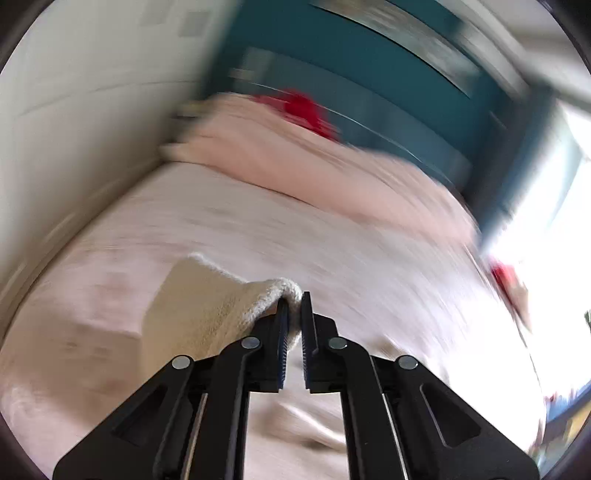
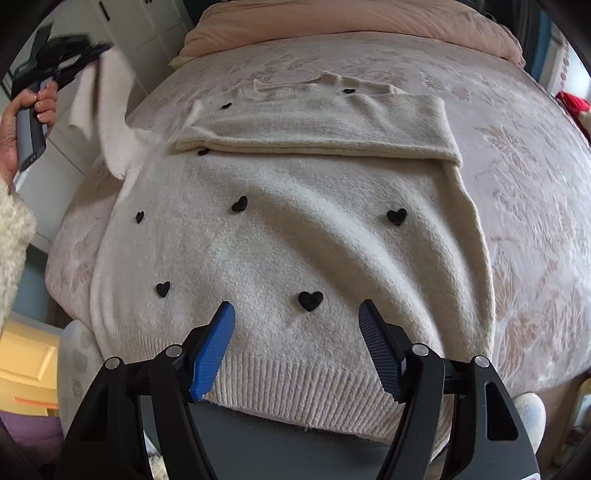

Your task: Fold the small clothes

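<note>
At the far left of the right wrist view, a person's hand is wrapped around the grey handle of the left gripper, a fluffy cream sleeve covering the wrist below it. The black fingers of that gripper are clamped on the ribbed cuff of the sweater's left sleeve, which is lifted off the bed and hangs in a soft fold; in the left wrist view the left gripper is seen pinched on the looped, knitted cuff, against a heavily blurred background. Further right, the cream fuzzy-knit sweater with small black felt hearts is spread flat on the pale pink bedspread with a woven floral pattern, its ribbed hem toward the camera and hanging slightly over the bed's edge. The other sleeve is laid folded across the chest as a flat, straight-edged band. Over the hem, the right gripper is held with its ridged blue pads wide apart, nothing between them. At the head of the bed a peach quilted duvet is bunched up.
</note>
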`<state>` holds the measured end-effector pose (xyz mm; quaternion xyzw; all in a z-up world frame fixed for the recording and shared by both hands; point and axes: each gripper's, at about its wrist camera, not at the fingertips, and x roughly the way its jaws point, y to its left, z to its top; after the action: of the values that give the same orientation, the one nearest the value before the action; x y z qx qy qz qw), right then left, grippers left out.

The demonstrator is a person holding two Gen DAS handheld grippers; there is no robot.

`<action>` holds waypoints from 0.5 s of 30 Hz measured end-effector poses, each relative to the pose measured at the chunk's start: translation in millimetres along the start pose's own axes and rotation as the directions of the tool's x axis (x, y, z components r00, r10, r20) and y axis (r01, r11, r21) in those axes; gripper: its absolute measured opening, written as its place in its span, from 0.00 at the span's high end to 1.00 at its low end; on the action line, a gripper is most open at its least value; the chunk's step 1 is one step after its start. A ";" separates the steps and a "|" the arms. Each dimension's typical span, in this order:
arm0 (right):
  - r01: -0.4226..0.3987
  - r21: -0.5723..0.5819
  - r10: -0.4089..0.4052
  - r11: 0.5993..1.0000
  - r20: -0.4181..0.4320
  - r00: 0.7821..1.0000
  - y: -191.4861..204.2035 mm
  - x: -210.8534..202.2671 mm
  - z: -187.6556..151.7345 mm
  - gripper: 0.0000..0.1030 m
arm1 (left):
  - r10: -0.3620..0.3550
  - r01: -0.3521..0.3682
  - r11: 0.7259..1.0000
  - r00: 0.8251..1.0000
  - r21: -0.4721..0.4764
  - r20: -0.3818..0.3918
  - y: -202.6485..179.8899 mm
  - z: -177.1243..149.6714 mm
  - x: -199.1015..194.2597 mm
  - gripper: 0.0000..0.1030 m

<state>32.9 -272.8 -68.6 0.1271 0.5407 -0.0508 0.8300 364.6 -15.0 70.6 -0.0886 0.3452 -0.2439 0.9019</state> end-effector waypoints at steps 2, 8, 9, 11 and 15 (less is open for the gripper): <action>-0.018 0.037 0.017 0.999 0.010 1.000 -12.4 -4.0 -5.4 0.33 | -0.049 0.057 0.996 0.993 0.074 -0.104 -59.3 -36.4 25.5 0.93; -0.006 0.088 0.002 0.996 0.045 0.999 -53.5 -19.1 -17.1 0.28 | -0.189 0.140 0.979 0.888 -0.146 -0.418 -96.3 -181.1 83.3 0.75; -0.003 0.094 -0.001 0.996 0.048 0.999 -59.8 -19.2 -16.9 0.28 | -0.184 0.115 0.975 0.894 -0.190 -0.408 -84.2 -189.5 80.5 0.70; -0.020 0.110 0.015 0.994 0.047 0.999 -71.1 -15.7 -9.3 0.28 | -0.172 0.059 0.952 0.915 -0.299 -0.365 -56.8 -202.0 63.6 0.51; -0.109 0.145 0.101 0.983 0.058 0.993 -73.7 6.8 30.6 0.26 | -0.114 -0.051 0.846 0.955 -0.531 -0.272 24.6 -201.0 41.0 0.46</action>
<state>46.4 -351.5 -74.5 0.2153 0.5069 -0.0502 0.8332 266.4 -12.5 -111.2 -0.3038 0.5277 -0.1638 0.7762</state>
